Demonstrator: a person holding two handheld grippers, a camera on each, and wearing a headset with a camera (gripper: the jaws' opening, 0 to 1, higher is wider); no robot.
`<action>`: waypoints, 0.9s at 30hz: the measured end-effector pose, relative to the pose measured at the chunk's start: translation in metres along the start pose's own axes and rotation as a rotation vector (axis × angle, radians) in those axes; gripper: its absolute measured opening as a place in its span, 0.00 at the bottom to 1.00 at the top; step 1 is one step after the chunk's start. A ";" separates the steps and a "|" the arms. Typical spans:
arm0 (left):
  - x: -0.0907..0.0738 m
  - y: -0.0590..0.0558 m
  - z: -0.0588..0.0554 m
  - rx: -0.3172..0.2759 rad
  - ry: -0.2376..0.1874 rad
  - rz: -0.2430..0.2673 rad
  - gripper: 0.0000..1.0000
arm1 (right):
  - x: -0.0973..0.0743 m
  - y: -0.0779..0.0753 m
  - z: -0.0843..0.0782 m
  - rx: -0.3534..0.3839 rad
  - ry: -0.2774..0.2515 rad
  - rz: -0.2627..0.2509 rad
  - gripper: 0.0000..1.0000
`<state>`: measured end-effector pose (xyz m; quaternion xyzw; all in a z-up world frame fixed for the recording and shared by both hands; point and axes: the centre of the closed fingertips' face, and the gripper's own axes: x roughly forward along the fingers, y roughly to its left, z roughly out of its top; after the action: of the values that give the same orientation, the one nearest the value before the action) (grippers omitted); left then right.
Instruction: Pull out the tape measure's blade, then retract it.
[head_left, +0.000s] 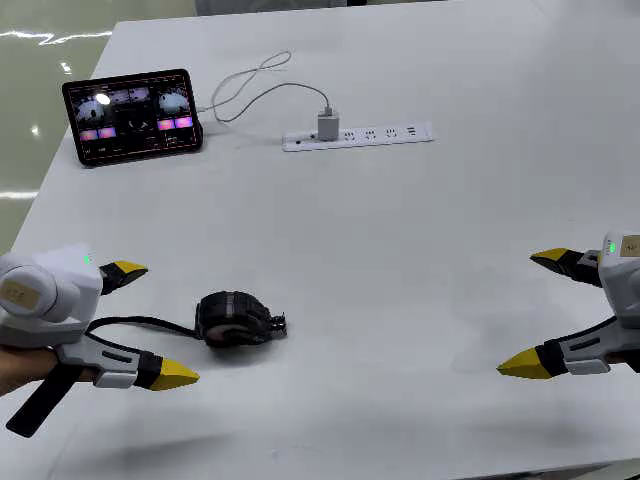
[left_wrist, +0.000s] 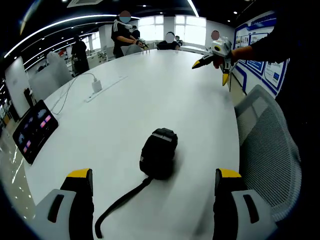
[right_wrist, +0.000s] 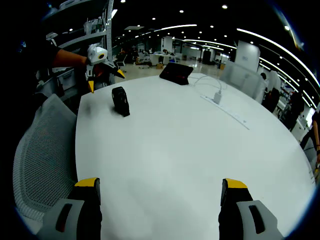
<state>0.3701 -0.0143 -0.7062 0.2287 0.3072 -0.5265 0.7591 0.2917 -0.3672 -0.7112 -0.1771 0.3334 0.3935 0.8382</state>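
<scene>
The tape measure lies on its side on the white table, near the front edge and towards the person's left, its black case closed up and a small metal end showing at the side that faces the right gripper. A black strap runs from the case along the tabletop towards the left gripper, which hangs just beside the tape measure without touching it; its yellow-tipped jaws are spread wide and grasp nothing. In the left gripper view the tape measure sits between and a little beyond the two jaw tips, with the strap curling back towards the camera. The right gripper is well apart from the tape measure, over the right side of the table, with its jaws likewise released and nothing between them. At the far left of the table a tablet stands propped with its screen lit. A white cable leads from it to a charger plugged into a white power strip. A mesh-backed chair stands at the table's edge.
</scene>
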 end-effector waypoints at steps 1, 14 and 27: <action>0.002 0.000 0.001 0.015 0.014 -0.012 0.99 | 0.001 0.000 0.002 0.004 0.001 0.005 0.99; 0.020 0.006 0.009 0.193 0.117 -0.055 0.95 | 0.017 0.000 0.019 -0.046 -0.004 0.043 0.99; 0.045 -0.005 0.013 0.268 0.191 -0.116 0.84 | 0.039 0.006 0.042 -0.107 -0.025 0.102 0.99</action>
<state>0.3800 -0.0540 -0.7290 0.3588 0.3177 -0.5816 0.6573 0.3226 -0.3188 -0.7087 -0.1996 0.3101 0.4550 0.8106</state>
